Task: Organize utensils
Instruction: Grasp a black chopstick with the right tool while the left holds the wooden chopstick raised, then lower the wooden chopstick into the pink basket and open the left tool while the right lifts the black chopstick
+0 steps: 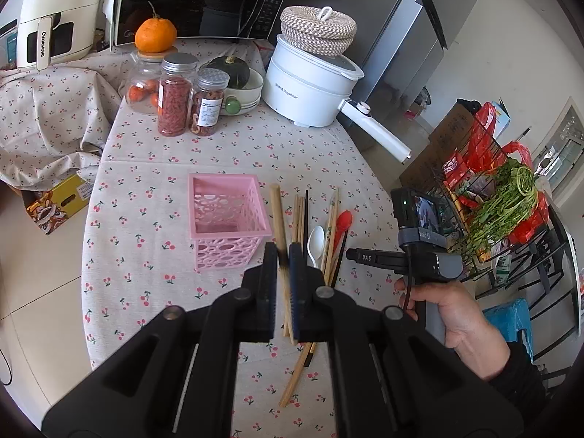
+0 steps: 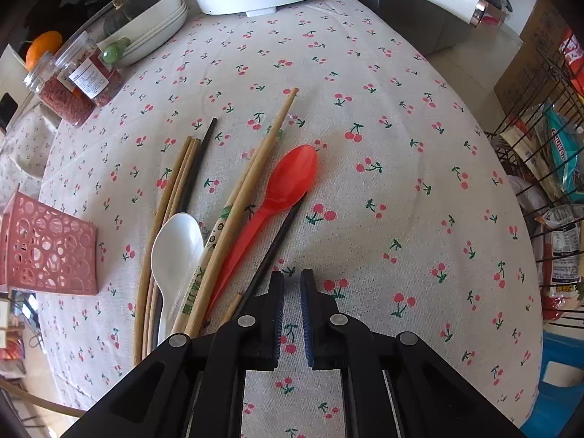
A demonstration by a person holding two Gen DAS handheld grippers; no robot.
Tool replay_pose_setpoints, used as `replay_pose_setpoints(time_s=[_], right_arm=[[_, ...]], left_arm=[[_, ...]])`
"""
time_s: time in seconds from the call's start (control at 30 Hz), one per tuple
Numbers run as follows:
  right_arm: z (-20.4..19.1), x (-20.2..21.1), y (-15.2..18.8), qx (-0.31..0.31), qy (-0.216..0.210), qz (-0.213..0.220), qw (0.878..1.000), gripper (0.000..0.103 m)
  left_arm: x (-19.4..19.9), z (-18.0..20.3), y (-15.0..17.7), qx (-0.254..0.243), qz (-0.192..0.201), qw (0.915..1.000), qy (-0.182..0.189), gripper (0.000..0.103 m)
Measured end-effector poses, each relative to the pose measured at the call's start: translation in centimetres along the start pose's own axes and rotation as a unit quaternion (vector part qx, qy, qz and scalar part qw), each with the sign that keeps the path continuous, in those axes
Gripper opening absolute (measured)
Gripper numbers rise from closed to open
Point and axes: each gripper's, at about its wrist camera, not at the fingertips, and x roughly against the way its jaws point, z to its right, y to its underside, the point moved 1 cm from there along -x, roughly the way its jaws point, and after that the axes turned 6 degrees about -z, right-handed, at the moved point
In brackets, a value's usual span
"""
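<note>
Right now my left gripper is clamped on a pale wooden chopstick just beside the pink perforated plastic basket. My right gripper is closed on nothing, above the cherry-print tablecloth beside the red plastic spoon.

"CHANGHONG" stands twice on the cream appliance at far left, on its top and down its handle. The right gripper carries "DAS" on its black body. "Royalstar" is printed on the white electric pot far back.
</note>
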Motion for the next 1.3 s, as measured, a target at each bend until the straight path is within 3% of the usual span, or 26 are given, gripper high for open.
replay_pose_setpoints(time_s=[0.17,0.2,0.37,0.67,0.93,1.13,1.3], right_arm=[[1.0,0.0,0.0,-0.005,-0.017,-0.012,1.0,0.005],[1.3,0.0,0.1,-0.012,-0.028,-0.016,0.999,0.009],[3.4,0.7,0.5,-0.065,-0.132,-0.045,0.988,0.025],[1.7,0.3,0.0,-0.052,-0.091,-0.027,0.994,0.026],[-3.1,-0.1,0.2,0.028,0.046,0.012,0.998,0.025],[-3.5,-0.2,0.1,0.041,0.032,0.022,0.998,0.011],[-0.7,0.7,0.1,-0.001,-0.049,0.036,0.998,0.006]], left_arm=[[0.3,-0.2,-0.1,0.001,0.002,1.0,0.002,0.007],[0.3,-0.2,-0.1,0.001,0.003,1.0,0.002,0.007],[0.4,-0.2,-0.1,0.0,0.003,1.0,0.002,0.007],[0.3,0.4,-0.1,-0.012,0.004,0.9999,0.001,0.007],[0.3,0.4,0.0,-0.014,0.004,0.9999,0.001,0.007],[0.3,0.5,0.1,-0.015,0.007,0.9999,-0.002,0.006],[0.7,0.6,0.0,-0.013,0.019,0.9997,0.003,0.006]])
